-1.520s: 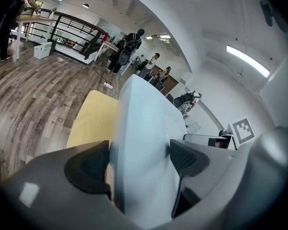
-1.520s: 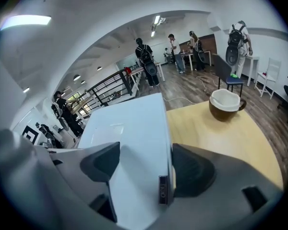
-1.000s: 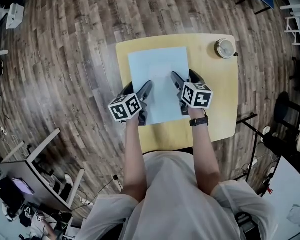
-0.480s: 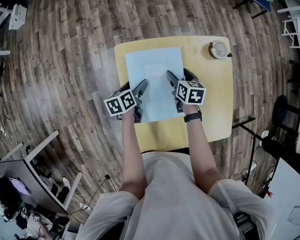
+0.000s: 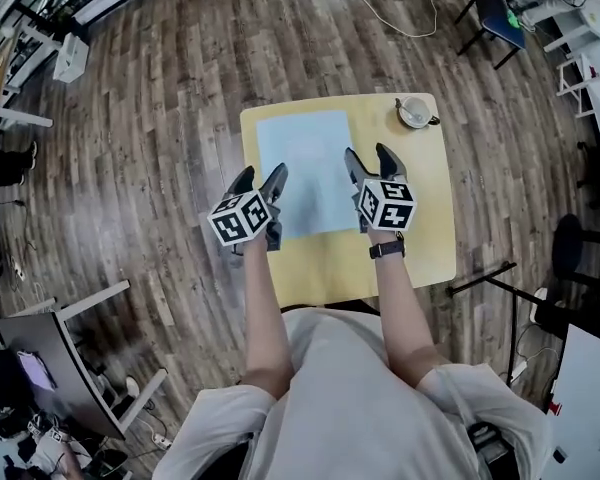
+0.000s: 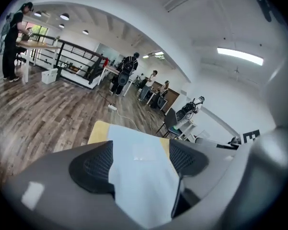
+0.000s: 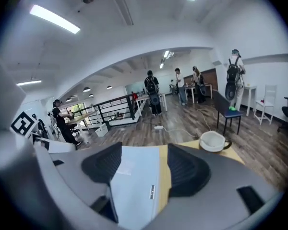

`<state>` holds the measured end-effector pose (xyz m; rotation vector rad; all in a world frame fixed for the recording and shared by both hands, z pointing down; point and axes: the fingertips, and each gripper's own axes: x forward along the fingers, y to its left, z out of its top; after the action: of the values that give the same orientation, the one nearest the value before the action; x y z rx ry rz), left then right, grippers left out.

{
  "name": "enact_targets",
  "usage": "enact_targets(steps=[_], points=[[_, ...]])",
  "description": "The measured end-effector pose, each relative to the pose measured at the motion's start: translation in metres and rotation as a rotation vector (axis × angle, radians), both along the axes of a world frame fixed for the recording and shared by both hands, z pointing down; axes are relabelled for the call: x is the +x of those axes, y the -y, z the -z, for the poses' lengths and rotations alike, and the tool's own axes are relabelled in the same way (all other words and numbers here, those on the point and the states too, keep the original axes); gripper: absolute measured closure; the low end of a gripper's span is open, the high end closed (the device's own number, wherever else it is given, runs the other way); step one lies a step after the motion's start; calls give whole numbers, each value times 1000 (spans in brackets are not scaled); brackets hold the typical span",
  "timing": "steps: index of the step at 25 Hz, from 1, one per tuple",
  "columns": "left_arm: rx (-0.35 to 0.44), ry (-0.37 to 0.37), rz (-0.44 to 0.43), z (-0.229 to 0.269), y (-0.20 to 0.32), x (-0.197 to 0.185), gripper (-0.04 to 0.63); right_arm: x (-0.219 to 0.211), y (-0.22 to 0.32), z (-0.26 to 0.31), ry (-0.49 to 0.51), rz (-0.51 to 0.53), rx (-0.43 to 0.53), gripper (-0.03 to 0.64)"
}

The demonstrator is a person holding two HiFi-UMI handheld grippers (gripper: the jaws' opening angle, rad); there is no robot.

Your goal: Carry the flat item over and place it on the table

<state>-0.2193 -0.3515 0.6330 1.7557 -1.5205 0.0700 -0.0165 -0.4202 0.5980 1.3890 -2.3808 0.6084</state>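
Item: pale blue flat sheet, lying on the yellow bench, apparently flat, far edge close to the bench's far edge. Left hand-held gripper: jaws apart, at the sheet's near-left corner. Right hand-held gripper: jaws apart, over the sheet's right edge. Neither clamps it. Also present: white cup at the far-right corner, well apart from the sheet. Risks, as judged: a pad catching an edge on withdrawal would drag or curl the light sheet. Not determinable: whether any jaw tip touches the sheet; its near corners, covered by the grippers; the print on its small edge label; the cup's contents.
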Motion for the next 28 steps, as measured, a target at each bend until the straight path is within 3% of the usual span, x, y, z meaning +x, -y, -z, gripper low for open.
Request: enact_targets(steps=[2,4,12,15,22,28], points=[[68,66,-2,28,-3,9,234,4,-7,29,6,6,80,335],[155,140,10,60,-6,16,272,8,-13,60,24,10,158,440],[397,347,70,160,-43,51,397,27,-58,135,44,72,322,516],[455,392,58,184,-64,67,463,31,-79,153,46,89,356,542],[554,494,73,225,-101,86,541,31,-117,188,76,128,443,578],[600,515,95,243,-123,91,584,29,-142,206,50,155,483,597]])
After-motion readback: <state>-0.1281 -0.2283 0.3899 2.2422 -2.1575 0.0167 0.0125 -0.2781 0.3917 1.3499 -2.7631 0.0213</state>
